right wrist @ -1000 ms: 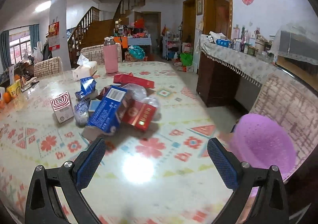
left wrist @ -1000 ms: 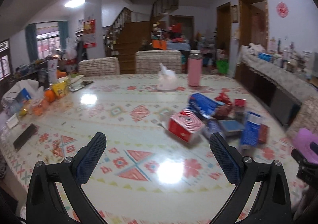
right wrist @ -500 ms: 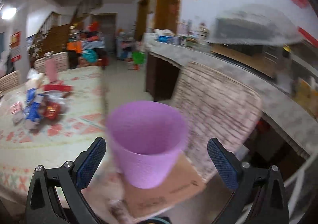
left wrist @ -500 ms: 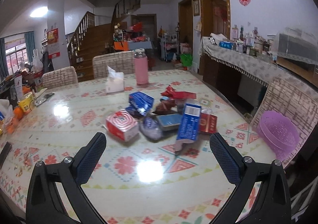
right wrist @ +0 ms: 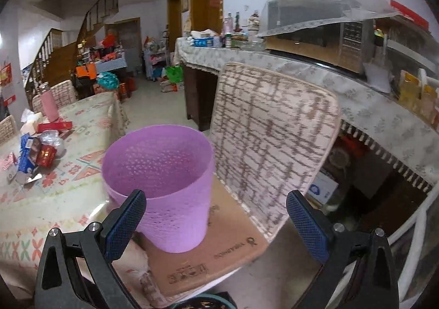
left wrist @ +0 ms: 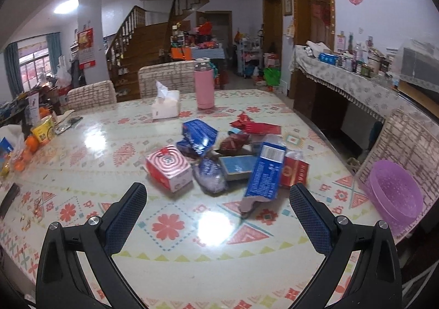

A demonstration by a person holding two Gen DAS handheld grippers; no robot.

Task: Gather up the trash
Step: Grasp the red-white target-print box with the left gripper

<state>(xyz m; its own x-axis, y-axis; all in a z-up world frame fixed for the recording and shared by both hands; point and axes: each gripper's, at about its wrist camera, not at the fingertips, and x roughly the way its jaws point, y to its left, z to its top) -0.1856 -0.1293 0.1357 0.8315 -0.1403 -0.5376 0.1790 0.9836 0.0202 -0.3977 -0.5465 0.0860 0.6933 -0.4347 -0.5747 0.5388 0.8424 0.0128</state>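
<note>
A heap of trash lies mid-table: a red-and-white swirl box [left wrist: 168,167], a tall blue carton [left wrist: 265,171], a red packet [left wrist: 295,171], a blue bag [left wrist: 199,133], a crumpled wrapper [left wrist: 210,176] and a red wrapper [left wrist: 253,125]. My left gripper [left wrist: 218,215] hovers open just short of the heap. A purple bin [right wrist: 162,185] stands upright on a cardboard-covered chair seat [right wrist: 219,251] beside the table; it also shows at the far right in the left wrist view [left wrist: 395,196]. My right gripper [right wrist: 215,222] is open, its left finger against the bin's near side.
A pink bottle [left wrist: 204,84] and tissue pack [left wrist: 166,107] stand behind the heap. Oranges and a yellow tub [left wrist: 44,130] crowd the table's left edge. The chair back [right wrist: 271,138] rises right of the bin. A cloth-covered sideboard [right wrist: 356,100] runs along the wall.
The left gripper's view swung right, centring the heap. The right gripper turned from the table to the purple bin on the chair and closed in on it.
</note>
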